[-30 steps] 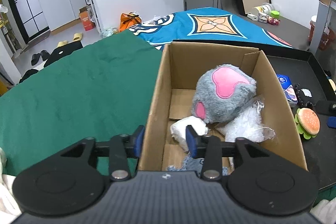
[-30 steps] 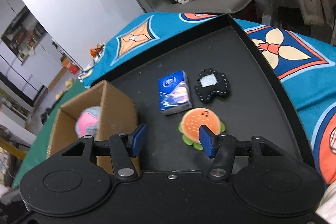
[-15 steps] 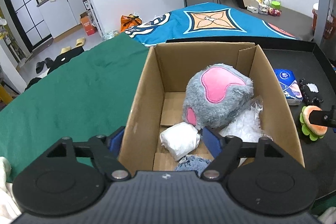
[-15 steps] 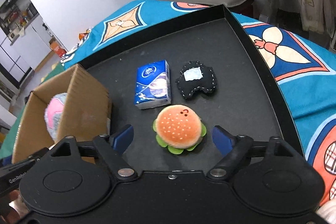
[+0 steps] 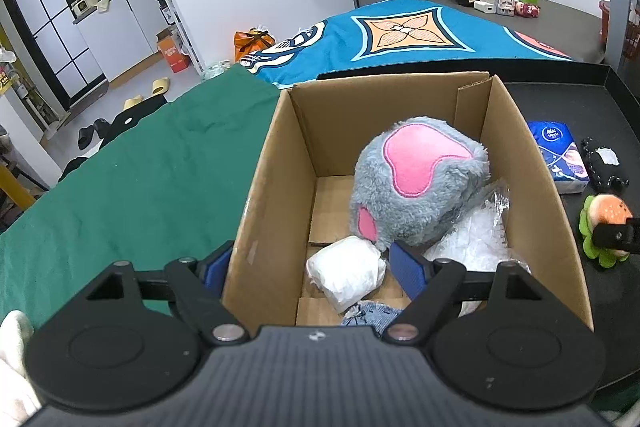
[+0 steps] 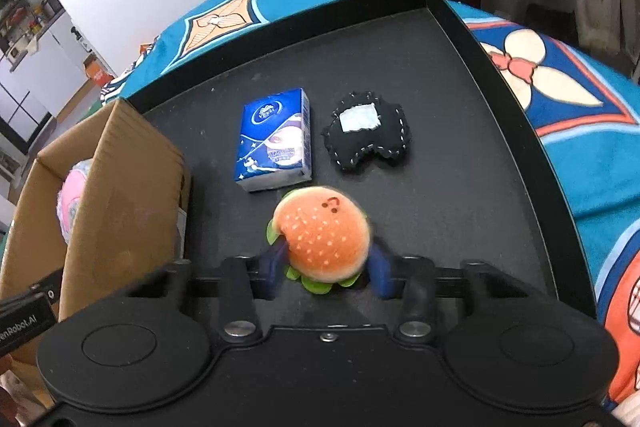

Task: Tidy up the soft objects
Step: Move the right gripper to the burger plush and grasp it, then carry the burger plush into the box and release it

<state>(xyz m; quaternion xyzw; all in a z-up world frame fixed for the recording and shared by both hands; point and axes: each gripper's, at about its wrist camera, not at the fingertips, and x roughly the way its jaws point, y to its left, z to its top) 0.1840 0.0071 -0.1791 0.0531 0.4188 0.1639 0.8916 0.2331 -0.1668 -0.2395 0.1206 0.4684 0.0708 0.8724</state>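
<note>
right gripper (image 6: 326,277) had just been closing; its blue pads pressed both sides of the burger plush (image 6: 322,237), which sat low on the black tray (image 6: 500,67). left gripper (image 5: 308,267) stood wide, holding nothing, its jaws straddling the near-left wall of the cardboard box (image 5: 272,155). just past them in the box lay a white bundle (image 5: 346,277), then a crinkled plastic bag (image 5: 476,233) and the grey-pink plush (image 5: 416,183). beyond the burger, on the tray: tissue pack (image 6: 276,139) and black stitched plush (image 6: 368,135), side by side, apart.
</note>
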